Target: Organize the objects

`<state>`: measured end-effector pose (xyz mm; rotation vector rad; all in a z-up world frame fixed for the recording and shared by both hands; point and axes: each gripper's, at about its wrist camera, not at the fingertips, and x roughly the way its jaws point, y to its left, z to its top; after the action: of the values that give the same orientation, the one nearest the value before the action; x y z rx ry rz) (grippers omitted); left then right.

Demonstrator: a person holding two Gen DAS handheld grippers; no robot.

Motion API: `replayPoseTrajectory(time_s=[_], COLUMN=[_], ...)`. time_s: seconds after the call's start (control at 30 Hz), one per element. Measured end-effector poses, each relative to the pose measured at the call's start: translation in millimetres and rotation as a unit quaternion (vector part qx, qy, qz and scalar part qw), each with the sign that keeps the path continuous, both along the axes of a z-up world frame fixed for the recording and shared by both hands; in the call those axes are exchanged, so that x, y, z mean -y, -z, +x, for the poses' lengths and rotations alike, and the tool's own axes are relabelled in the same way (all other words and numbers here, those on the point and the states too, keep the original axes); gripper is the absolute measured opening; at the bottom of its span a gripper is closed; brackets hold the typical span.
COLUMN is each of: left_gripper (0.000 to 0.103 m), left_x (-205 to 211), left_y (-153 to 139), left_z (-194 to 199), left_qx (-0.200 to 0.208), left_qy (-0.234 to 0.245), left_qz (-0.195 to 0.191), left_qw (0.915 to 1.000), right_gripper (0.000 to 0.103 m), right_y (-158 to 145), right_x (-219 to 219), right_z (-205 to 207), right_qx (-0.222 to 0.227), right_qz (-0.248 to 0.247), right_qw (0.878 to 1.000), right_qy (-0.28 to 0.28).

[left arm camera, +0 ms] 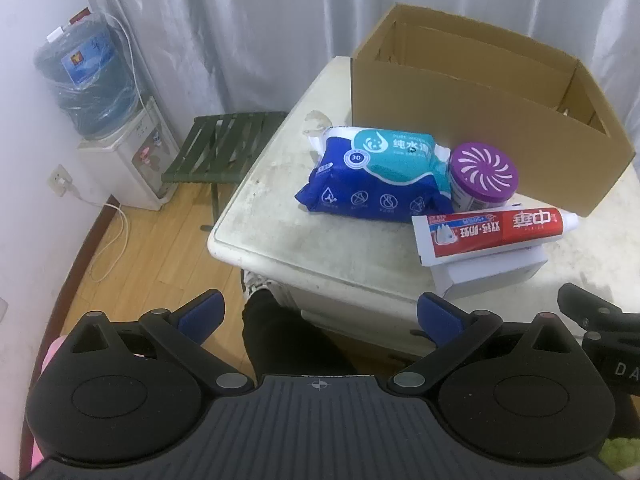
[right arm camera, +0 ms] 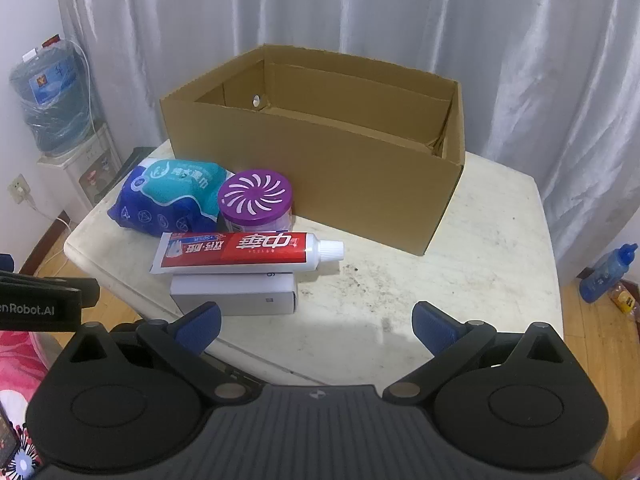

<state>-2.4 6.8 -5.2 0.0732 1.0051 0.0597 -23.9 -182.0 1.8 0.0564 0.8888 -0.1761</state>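
The right tongs (right arm camera: 316,322) sit lowest in their own view, blue-padded fingers spread wide with nothing between them, hovering above the near edge of the bench (right arm camera: 480,280). The left tongs (left arm camera: 320,312) are likewise spread and empty, held off the bench's corner, over a dark-clad leg (left arm camera: 288,340) and the wooden floor (left arm camera: 152,248).

Taking the cardboard box (right arm camera: 320,168) as the landmark: it stands open-topped toward the back of the bench, and what can be seen of its inside is bare cardboard. All four loose items cluster in front of its left end. Just beside its front wall stands a small round jar with a purple vented lid (right arm camera: 255,196), upright. Left of the jar, touching it, lies a blue and teal wipes pack (right arm camera: 172,196). Nearer the camera than the jar, a red and white toothpaste tube (right arm camera: 248,252) lies flat on top of a white carton (right arm camera: 234,294), its white cap pointing right, toward the box's middle. The carton rests on the bench near its front edge, closest of the items to the right tongs.

Farther left of the box, off the bench, a water dispenser (left arm camera: 124,164) carrying a blue bottle stands against the wall, with a dark green folding stool (left arm camera: 224,148) between it and the bench. Grey curtains (right arm camera: 360,20) hang behind the box. To its right, a blue bottle (right arm camera: 608,272) sits on the floor.
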Motion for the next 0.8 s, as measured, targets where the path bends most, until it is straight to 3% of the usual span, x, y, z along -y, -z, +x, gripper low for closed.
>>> replayPoseTrajectory(time_s=[0.8], left_gripper=[0.103], left_x=[-3.4], left_y=[-2.3], left_z=[0.8], left_qx=[-0.003], left_qy=[-0.003], left_qz=[0.002], left_qw=[1.0000], right_gripper=[0.103], right_y=[-0.2], right_x=[-1.4], right_z=[2.7], right_qx=[-0.003], right_qz=[-0.001], right_qw=[1.000], right_qy=[-0.003])
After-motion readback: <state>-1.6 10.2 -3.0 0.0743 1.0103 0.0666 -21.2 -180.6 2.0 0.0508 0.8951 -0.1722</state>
